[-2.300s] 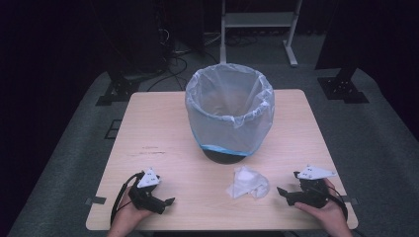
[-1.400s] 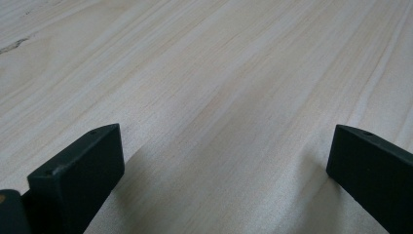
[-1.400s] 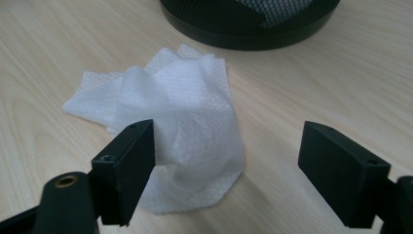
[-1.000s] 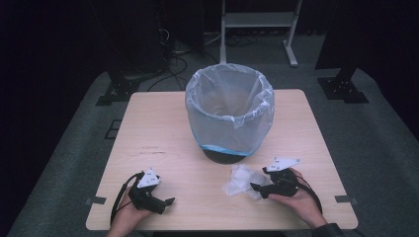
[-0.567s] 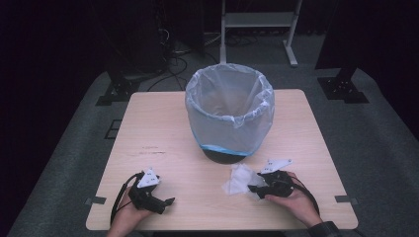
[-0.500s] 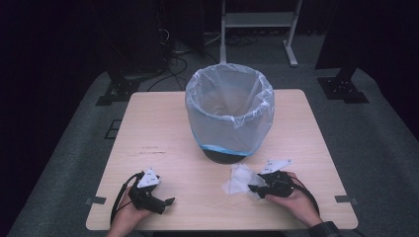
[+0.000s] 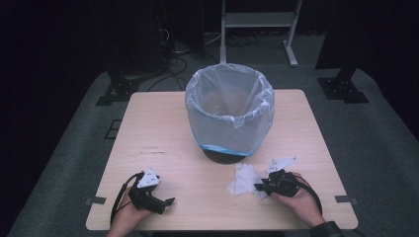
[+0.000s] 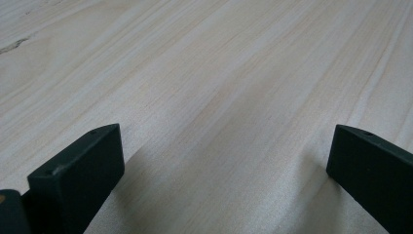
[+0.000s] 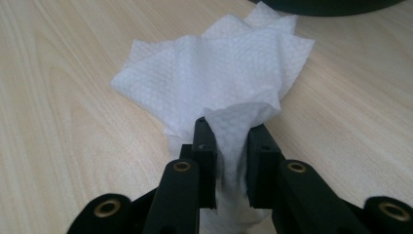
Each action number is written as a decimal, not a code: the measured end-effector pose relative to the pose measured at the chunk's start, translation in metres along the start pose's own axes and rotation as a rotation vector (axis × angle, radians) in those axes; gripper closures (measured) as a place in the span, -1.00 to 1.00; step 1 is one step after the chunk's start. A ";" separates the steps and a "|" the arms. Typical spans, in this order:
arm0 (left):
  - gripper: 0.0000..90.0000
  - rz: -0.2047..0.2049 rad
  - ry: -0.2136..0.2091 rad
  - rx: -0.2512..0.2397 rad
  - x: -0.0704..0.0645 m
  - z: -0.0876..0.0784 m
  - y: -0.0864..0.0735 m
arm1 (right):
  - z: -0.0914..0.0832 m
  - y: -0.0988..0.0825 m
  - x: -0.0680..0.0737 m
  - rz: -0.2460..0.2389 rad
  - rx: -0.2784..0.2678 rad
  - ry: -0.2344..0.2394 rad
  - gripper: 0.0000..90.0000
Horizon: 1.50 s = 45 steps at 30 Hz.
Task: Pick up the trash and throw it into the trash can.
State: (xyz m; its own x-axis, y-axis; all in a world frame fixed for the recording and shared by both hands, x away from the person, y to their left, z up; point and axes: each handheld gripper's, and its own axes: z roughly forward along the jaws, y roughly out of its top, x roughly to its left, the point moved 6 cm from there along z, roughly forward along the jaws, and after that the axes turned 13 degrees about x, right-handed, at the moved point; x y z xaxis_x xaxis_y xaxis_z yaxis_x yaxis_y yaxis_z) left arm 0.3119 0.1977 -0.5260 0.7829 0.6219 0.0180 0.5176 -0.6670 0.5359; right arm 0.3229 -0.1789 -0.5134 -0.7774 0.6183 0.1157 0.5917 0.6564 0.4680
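**Inspector:** Pale wood-grain bench, dark room behind it. Report the stage of the work.

**Operator:** I judge the pickup made and the disposal outstanding. My right hand-held gripper has its jaws pinched on a fold of the crumpled paper towel. The towel lies on the bench near its front edge, just in front of the waste bin and apart from it. Lifting and dropping it into the bin is left, as I read it.

**Inspector:** Left side?

**Operator:** My left hand-held gripper rests at the front left of the bench, jaws spread wide over bare wood, holding nothing.

**Inspector:** Materials?

**Operator:** The towel is white, thin, embossed with a fine dimpled pattern, creased into soft peaks. The bin is round with a dark base, lined with a translucent plastic bag folded over the rim, wrinkled, with a blue band low down. The gripper jaws are matt black with brass-coloured fasteners.
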 end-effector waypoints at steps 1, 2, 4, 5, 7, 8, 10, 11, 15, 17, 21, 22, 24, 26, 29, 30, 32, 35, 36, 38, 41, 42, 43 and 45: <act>-1.00 0.000 0.000 0.000 0.000 0.000 0.000 | -0.003 -0.001 -0.001 0.007 -0.005 0.012 0.74; -1.00 0.000 0.000 0.000 0.000 0.000 0.000 | -0.003 -0.002 -0.001 0.006 -0.008 0.016 0.74; -1.00 0.000 0.000 0.000 0.000 0.000 0.000 | -0.006 -0.003 -0.001 0.010 -0.014 0.021 0.74; -1.00 0.000 0.000 0.000 0.000 0.000 0.000 | -0.008 -0.004 -0.002 0.011 -0.018 0.022 0.74; -1.00 0.000 0.000 0.000 0.000 0.000 0.000 | -0.012 -0.006 -0.001 0.015 -0.027 0.025 0.74; -1.00 0.000 0.000 0.000 0.000 0.000 0.000 | -0.014 -0.006 -0.002 0.016 -0.032 0.024 0.74; -1.00 0.000 0.000 0.000 0.000 0.000 0.000 | -0.018 -0.007 -0.002 0.020 -0.042 0.028 0.74; -1.00 -0.001 0.000 -0.001 0.000 0.000 0.000 | -0.020 -0.008 -0.002 0.021 -0.048 0.031 0.74; -1.00 0.000 0.000 0.000 0.000 0.000 0.000 | -0.027 -0.010 -0.003 0.031 -0.066 0.029 0.74; -1.00 0.000 0.000 0.000 0.000 0.000 0.000 | -0.030 -0.010 -0.004 0.033 -0.072 0.025 0.74; -1.00 0.000 0.000 0.000 0.000 0.000 0.000 | -0.038 -0.012 -0.005 0.035 -0.088 0.014 0.74; -1.00 0.000 0.000 0.000 0.000 0.000 0.000 | -0.040 -0.012 -0.005 0.037 -0.094 0.011 0.74; -1.00 0.000 0.000 0.000 0.000 0.000 0.000 | -0.045 -0.013 -0.007 0.042 -0.105 0.008 0.74; -1.00 0.000 0.000 0.000 0.000 0.000 0.000 | -0.051 -0.014 -0.009 0.044 -0.119 -0.001 0.74; -1.00 0.000 0.000 0.000 0.000 0.000 0.000 | -0.056 -0.014 -0.010 0.049 -0.130 -0.005 0.74; -1.00 -0.001 0.000 0.000 0.000 0.000 0.000 | -0.061 -0.015 -0.012 0.052 -0.142 -0.009 0.74; -1.00 0.000 0.000 0.000 0.000 0.000 0.000 | -0.066 -0.015 -0.013 0.054 -0.151 -0.010 0.74; -1.00 0.001 0.001 0.000 0.000 0.000 0.000 | -0.070 -0.015 -0.013 0.054 -0.161 -0.013 0.74; -1.00 -0.002 0.000 0.000 0.000 0.000 0.000 | -0.076 -0.014 -0.015 0.057 -0.177 -0.017 0.74; -1.00 -0.001 0.000 0.000 0.000 0.000 0.000 | -0.080 -0.014 -0.016 0.060 -0.188 -0.018 0.74; -1.00 -0.002 -0.001 -0.001 0.000 0.000 0.000 | -0.085 -0.014 -0.018 0.064 -0.200 -0.022 0.74; -1.00 -0.002 -0.001 -0.001 0.000 0.000 0.000 | -0.086 -0.014 -0.018 0.064 -0.204 -0.023 0.74; -1.00 -0.001 -0.001 0.000 0.000 0.000 0.000 | -0.088 -0.014 -0.019 0.070 -0.205 -0.023 0.74; -1.00 0.001 0.000 0.002 0.000 0.000 0.000 | -0.091 -0.014 -0.019 0.072 -0.215 -0.022 0.74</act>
State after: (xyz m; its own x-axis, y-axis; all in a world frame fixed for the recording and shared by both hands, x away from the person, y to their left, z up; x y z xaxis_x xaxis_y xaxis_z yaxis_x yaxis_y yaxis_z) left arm 0.3118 0.1979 -0.5260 0.7835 0.6212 0.0185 0.5174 -0.6686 0.5341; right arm 0.3104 -0.2388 -0.4425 -0.7287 0.6708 0.1379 0.5846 0.5044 0.6355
